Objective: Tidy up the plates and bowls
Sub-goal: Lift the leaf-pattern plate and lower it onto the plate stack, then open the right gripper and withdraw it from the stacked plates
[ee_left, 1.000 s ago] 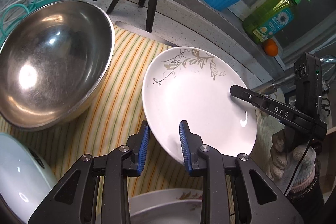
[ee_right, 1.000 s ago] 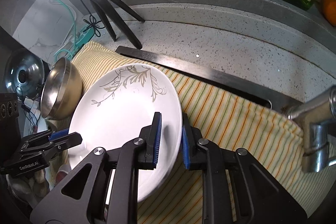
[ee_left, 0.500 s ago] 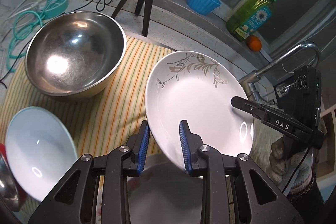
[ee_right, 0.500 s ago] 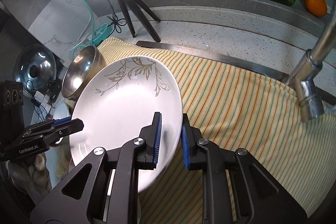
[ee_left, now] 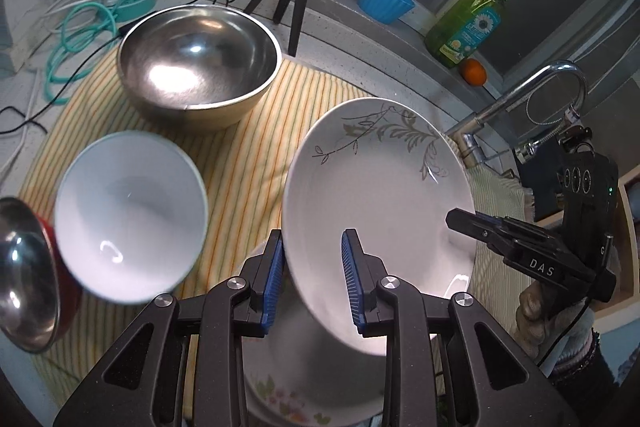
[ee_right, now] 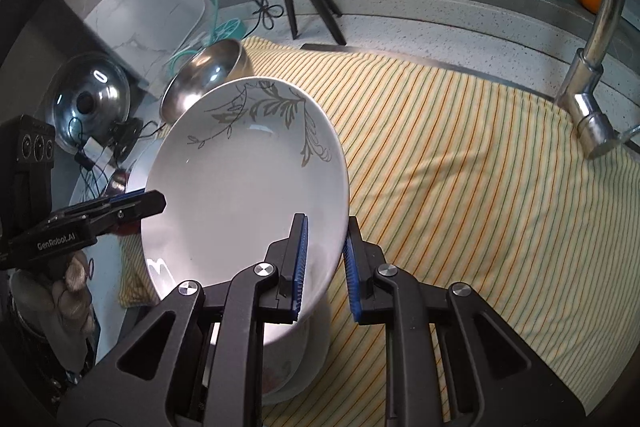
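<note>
Both grippers have carried the white plate (ee_left: 376,211) back from the steel bowl (ee_left: 198,67), so that a white ceramic bowl (ee_left: 130,215) and a small red-rimmed steel bowl (ee_left: 28,275) now show at the left of the left wrist view, where a second ago only the steel bowl filled that side. Glossy and shallow, with a grey leaf-and-vine print near its far rim, the plate hangs tilted above the striped cloth (ee_right: 460,163). The left gripper (ee_left: 312,283) has its blue ribbed fingers clamped on the plate's near-left rim; the right gripper (ee_right: 324,259) has its fingers clamped on the opposite rim (one pad on the face, one underneath). Directly below the held plate lies another plate with a floral print (ee_left: 292,399). The cloth, ribbed in yellow, orange and green, covers the speckled grey desk (ee_right: 420,27). A chrome faucet (ee_right: 592,83) curves up at the cloth's far edge.
</note>
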A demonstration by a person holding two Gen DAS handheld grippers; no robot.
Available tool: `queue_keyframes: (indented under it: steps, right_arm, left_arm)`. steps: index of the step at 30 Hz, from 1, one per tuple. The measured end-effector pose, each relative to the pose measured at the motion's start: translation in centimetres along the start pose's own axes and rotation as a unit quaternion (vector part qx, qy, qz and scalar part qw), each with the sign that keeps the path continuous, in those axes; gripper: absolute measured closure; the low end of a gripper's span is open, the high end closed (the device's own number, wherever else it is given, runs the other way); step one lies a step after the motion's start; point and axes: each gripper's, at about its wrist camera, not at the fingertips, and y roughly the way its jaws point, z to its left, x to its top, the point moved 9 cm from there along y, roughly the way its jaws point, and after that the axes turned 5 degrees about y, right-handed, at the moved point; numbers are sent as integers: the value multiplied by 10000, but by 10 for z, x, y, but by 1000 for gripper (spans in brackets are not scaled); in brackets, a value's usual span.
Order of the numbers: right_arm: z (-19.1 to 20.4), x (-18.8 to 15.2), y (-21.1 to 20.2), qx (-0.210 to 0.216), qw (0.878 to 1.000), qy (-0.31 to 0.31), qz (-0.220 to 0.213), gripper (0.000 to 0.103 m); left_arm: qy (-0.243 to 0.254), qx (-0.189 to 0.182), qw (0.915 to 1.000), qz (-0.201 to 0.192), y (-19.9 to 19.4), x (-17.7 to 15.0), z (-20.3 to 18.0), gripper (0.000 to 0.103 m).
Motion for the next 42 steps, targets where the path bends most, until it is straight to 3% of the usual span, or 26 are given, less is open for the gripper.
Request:
queue_keyframes:
  steps: [10, 18, 36, 42]
  right_arm:
    - [19, -53, -3, -116, 9996, -93, 221, 85]
    - [23, -75, 3, -288, 9989, -172, 339, 85]
    - [30, -81, 12, -611, 9958, -534, 424, 85]
    - [32, -80, 11, -883, 9925, -785, 304, 71]
  left_arm:
    - [15, -49, 9998, 210, -13, -43, 8, 78]
    - [-55, -52, 9995, 321, -14, -63, 10, 78]
    - [-107, 0, 9989, 453, -10, -76, 17, 78]
    - [-1, 35, 9989, 467, -10, -76, 14, 77]
